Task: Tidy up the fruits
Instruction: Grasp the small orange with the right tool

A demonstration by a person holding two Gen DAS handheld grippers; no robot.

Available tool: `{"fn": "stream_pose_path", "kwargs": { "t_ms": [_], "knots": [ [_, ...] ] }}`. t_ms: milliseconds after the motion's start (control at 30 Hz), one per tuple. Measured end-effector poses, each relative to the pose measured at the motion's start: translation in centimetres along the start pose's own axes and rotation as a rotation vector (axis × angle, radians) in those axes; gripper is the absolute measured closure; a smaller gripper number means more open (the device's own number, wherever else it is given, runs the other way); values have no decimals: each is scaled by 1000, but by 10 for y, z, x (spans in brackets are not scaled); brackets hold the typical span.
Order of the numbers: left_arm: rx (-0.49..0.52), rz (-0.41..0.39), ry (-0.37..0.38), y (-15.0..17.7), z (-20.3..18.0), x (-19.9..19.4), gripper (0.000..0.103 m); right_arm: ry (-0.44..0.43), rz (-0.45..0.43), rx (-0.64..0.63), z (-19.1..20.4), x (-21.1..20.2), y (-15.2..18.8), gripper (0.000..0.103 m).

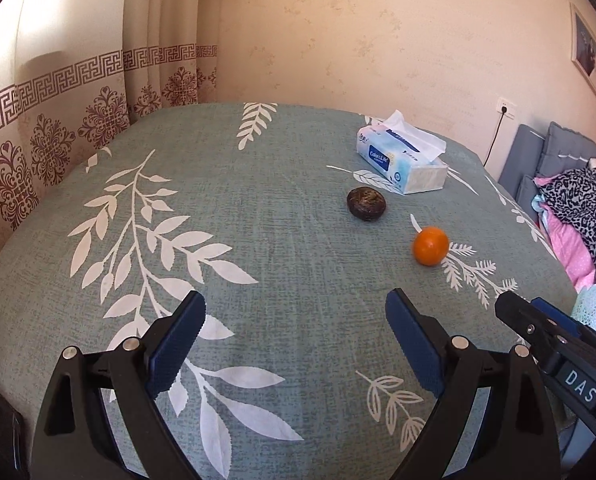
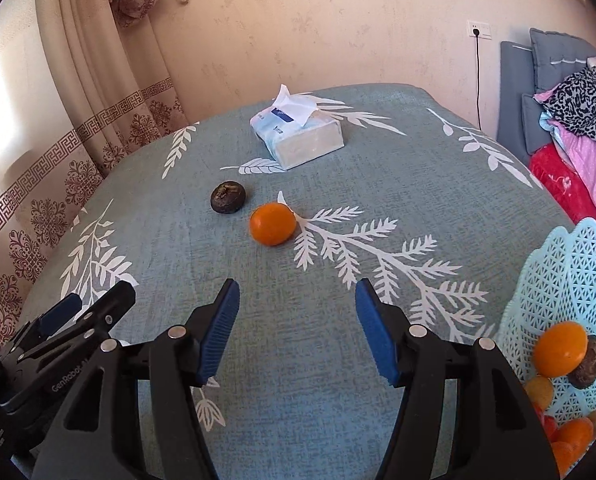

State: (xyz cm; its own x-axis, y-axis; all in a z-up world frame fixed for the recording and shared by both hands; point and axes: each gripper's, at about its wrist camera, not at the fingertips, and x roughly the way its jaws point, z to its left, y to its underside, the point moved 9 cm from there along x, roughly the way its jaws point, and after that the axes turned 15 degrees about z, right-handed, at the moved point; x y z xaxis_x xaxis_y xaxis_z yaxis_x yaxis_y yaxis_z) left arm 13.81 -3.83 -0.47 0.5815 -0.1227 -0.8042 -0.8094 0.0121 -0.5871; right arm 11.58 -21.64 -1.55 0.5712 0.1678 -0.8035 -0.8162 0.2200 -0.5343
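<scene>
We see an orange (image 2: 273, 224) lying loose on the desk (image 2: 298, 360), which is covered by a grey-green cloth with white leaf prints. Just beside it, up and to the left in the right wrist view, sits a dark brown round fruit (image 2: 228, 197); the two are close but do not touch. Farther back on the cloth lies a soft tissue pack (image 2: 298, 136) with a white tissue sticking out of its top, apart from both fruits.

At the right edge of the desk stands a pale blue lattice basket (image 2: 569, 272). Inside it we make out another orange (image 2: 561, 348) leaning against a second brown fruit (image 2: 587, 362), with several smaller orange and red pieces below them that are too cropped to name.

Our right tongs (image 2: 296, 334) hang over bare cloth short of the loose orange, blue pads apart and nothing between them. Our left tongs (image 1: 296, 344) are spread wide, also empty, above the leaf print, with both loose fruits well ahead to their right.

Behind the desk are patterned curtains (image 1: 58, 128), a cream wall, and a bed piled with clothes (image 2: 577, 120).
</scene>
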Motion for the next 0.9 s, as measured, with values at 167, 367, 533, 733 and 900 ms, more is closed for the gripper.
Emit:
{"fn": "stream_pose_path", "kwargs": {
  "t_ms": [167, 367, 533, 733, 900],
  "knots": [
    [-37, 13, -4, -1, 10, 5, 12, -9, 29, 19, 4, 22, -15, 41],
    [-62, 23, -10, 0, 18, 9, 12, 9, 50, 8, 11, 51, -36, 41],
    [-64, 29, -12, 1, 19, 12, 12, 23, 62, -19, 18, 75, -57, 41],
    [-51, 36, -14, 2, 18, 17, 12, 24, 99, -19, 16, 96, -63, 57],
    [-40, 40, -15, 2, 15, 20, 12, 16, 85, -30, 18, 83, -55, 61]
  ]
}}
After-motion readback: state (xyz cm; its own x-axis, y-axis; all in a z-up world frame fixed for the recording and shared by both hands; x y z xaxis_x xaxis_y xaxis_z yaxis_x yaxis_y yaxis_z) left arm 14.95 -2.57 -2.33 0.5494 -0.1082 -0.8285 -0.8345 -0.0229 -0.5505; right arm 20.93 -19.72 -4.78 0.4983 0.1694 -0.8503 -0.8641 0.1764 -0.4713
